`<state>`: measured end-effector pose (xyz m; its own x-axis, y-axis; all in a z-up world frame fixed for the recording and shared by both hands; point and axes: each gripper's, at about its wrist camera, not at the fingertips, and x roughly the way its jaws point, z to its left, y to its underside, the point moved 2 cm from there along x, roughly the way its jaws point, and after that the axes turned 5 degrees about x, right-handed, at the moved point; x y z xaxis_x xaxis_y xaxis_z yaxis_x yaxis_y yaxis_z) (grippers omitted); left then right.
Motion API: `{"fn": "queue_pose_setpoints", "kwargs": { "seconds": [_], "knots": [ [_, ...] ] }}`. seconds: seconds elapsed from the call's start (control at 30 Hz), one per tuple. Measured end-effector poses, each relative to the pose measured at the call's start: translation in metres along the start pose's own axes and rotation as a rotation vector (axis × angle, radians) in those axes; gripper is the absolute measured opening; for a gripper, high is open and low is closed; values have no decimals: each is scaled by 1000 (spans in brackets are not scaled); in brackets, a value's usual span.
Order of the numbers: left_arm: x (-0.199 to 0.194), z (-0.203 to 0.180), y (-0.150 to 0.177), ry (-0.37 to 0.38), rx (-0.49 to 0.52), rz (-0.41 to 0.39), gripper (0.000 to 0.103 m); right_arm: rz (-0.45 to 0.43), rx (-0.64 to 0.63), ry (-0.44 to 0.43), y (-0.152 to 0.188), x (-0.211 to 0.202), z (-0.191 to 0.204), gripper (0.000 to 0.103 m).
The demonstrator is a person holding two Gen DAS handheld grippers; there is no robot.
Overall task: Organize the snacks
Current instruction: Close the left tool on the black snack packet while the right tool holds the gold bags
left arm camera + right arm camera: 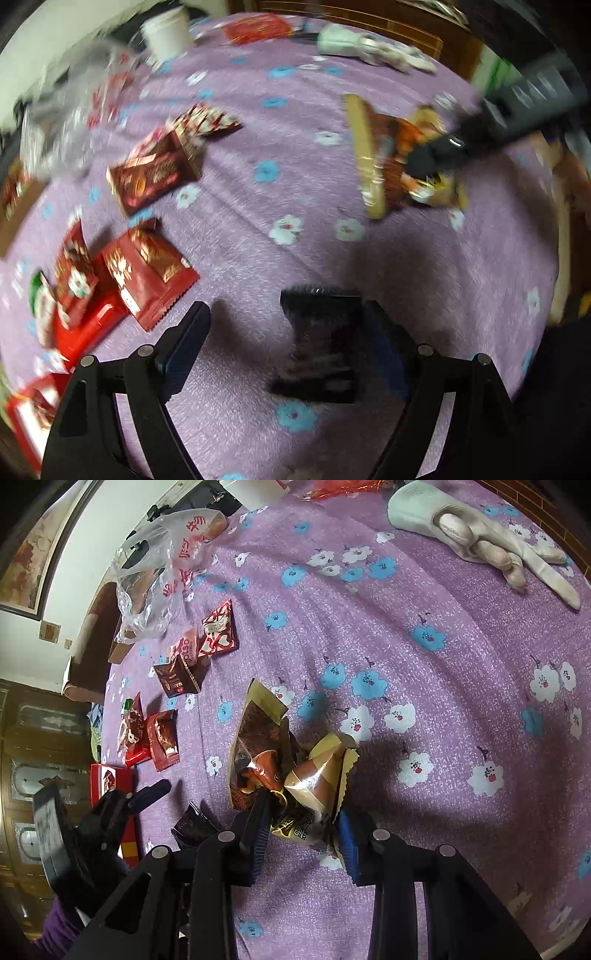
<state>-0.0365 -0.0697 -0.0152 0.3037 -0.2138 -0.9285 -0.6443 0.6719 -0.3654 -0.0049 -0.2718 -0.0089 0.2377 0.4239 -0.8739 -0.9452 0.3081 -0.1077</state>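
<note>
Right claw (301,830) clamps brown-gold snack packets (295,771) | left claw (288,347) spread wide above dark packet (321,350)

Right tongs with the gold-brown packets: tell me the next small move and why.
Probably carry them left and set them down near the red packets. The right tongs are shut on the gold-brown snack packets, which lie apart from that cluster on the purple cloth. The left tongs stand open beside a dark packet, so they seem out of the way.
</note>
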Motion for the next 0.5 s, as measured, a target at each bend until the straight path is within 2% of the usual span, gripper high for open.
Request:
{"fn": "queue_pose_setpoints", "kwargs": {
  "seconds": [0.03,0.07,0.1,0.13,0.2,0.27,0.43,0.5],
  "knots": [
    [0,7,-1,24,-46,-7,79,0,1,-2,0,0,-1,35],
    [-2,12,-2,13,-69,-25,64,0,2,-2,0,0,0,35],
    [-3,16,-3,-5,-70,-29,55,0,1,0,0,0,0,35],
    [-4,19,-3,-1,-77,-31,51,-2,-4,6,0,0,1,35],
    [-6,25,-3,-11,-97,-41,18,-7,-17,19,1,1,3,34],
    [-7,33,-1,-9,-130,-36,6,-20,-48,40,2,1,10,33],
    [-11,45,8,8,-209,-27,4,-16,-111,72,6,7,26,33],
    [-19,42,20,45,-259,-28,6,-15,-118,76,7,8,28,33]
  ]
}}
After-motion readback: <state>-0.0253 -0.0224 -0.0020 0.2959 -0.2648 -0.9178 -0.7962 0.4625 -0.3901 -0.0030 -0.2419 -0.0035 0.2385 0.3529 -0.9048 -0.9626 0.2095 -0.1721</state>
